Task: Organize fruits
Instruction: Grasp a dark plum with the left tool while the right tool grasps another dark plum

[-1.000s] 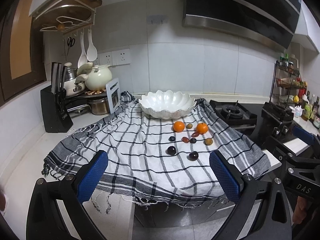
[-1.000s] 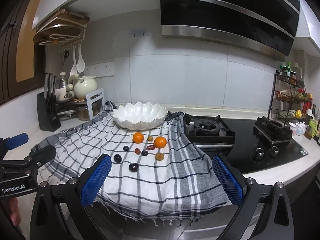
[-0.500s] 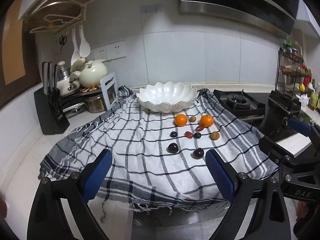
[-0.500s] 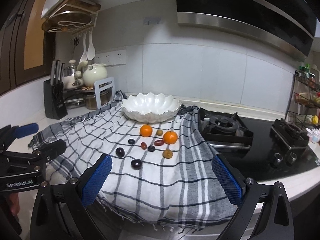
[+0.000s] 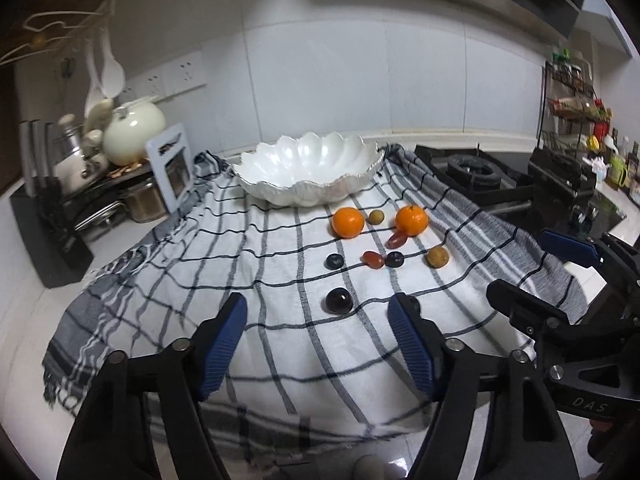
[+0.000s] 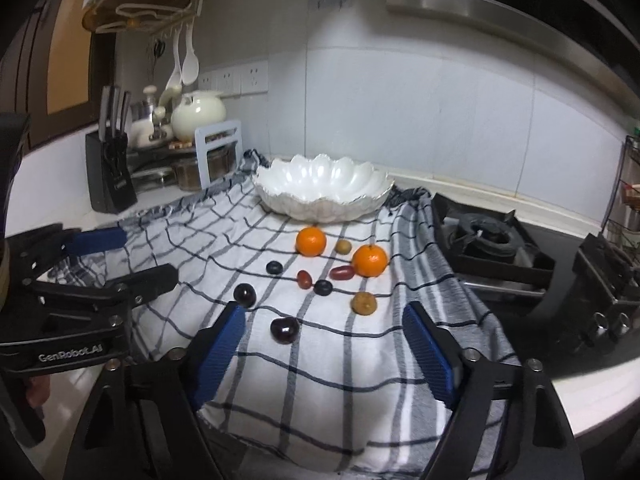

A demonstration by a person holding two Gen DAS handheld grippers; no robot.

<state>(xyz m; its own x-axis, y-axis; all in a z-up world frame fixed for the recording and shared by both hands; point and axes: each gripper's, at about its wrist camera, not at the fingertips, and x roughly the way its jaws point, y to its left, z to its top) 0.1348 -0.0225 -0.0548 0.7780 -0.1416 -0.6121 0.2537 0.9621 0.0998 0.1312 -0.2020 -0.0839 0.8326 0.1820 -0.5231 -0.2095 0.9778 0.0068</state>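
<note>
A white scalloped bowl (image 5: 308, 172) (image 6: 324, 188) stands empty at the back of a checked cloth (image 5: 200, 280). In front of it lie two oranges (image 5: 348, 222) (image 6: 370, 261), two small brown fruits (image 5: 437, 257), two red grape tomatoes (image 5: 373, 259) and several dark plums or grapes (image 5: 338, 300) (image 6: 284, 330). My left gripper (image 5: 318, 310) hovers over the cloth's near part, just short of the nearest dark fruit; its jaws are closing with nothing pressed between them. My right gripper (image 6: 324, 316) hovers likewise, jaws closing, a dark fruit lying on the cloth between its fingers, untouched.
A knife block (image 5: 52, 240), pots and a cream kettle (image 5: 134, 130) crowd the left counter. A gas stove (image 6: 484, 240) sits right of the cloth, a spice rack (image 5: 572, 100) beyond it. The cloth hangs over the counter's front edge.
Both grippers have moved forward and down toward the fruit, which looks larger and nearer. The blue pads of each pair have come closer together.
</note>
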